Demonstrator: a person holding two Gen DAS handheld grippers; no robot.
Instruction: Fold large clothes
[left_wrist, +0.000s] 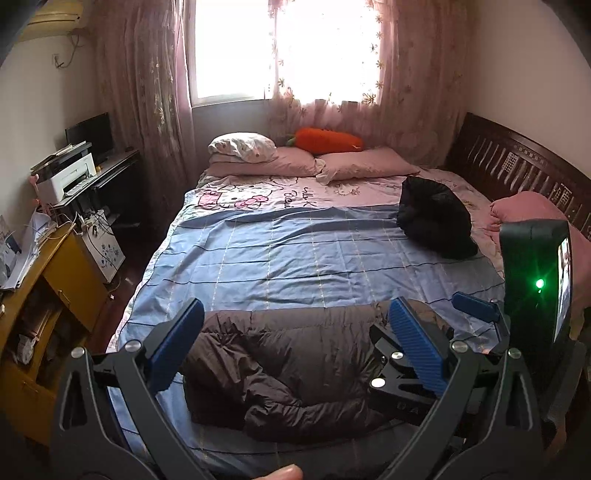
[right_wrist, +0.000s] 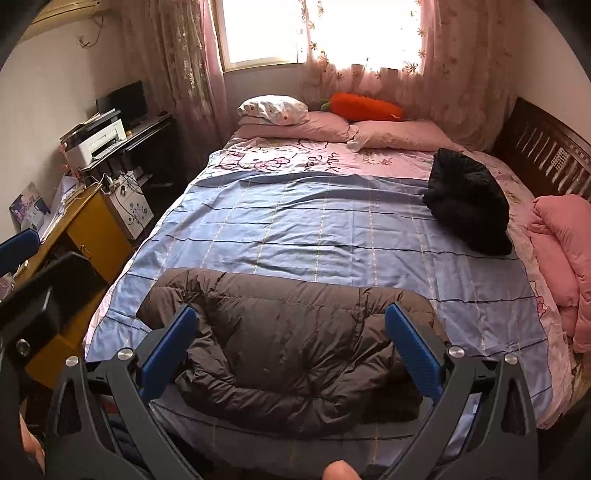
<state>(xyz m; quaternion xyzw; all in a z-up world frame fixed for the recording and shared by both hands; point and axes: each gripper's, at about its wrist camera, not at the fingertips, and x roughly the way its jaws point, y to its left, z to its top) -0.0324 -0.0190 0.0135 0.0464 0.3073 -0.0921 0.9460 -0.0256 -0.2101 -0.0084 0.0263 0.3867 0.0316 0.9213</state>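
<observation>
A dark brown puffer jacket (left_wrist: 280, 362) lies folded in a bundle at the near edge of the bed; it also shows in the right wrist view (right_wrist: 291, 339). My left gripper (left_wrist: 295, 325) is open and empty, held above the jacket. My right gripper (right_wrist: 290, 328) is open and empty too, over the jacket's middle. The right gripper's body (left_wrist: 535, 288) shows at the right of the left wrist view, and the left gripper's body (right_wrist: 33, 295) at the left of the right wrist view. A folded black garment (left_wrist: 436, 218) lies at the bed's far right, also seen in the right wrist view (right_wrist: 469, 199).
The bed has a blue checked sheet (left_wrist: 295, 251) over pink bedding. Pillows (left_wrist: 295, 158) and an orange carrot plush (left_wrist: 328, 140) lie at the head. A pink quilt (right_wrist: 561, 251) is bunched at the right by the wooden headboard (left_wrist: 517, 162). A yellow cabinet (left_wrist: 55, 288) and a printer (left_wrist: 66, 177) stand left.
</observation>
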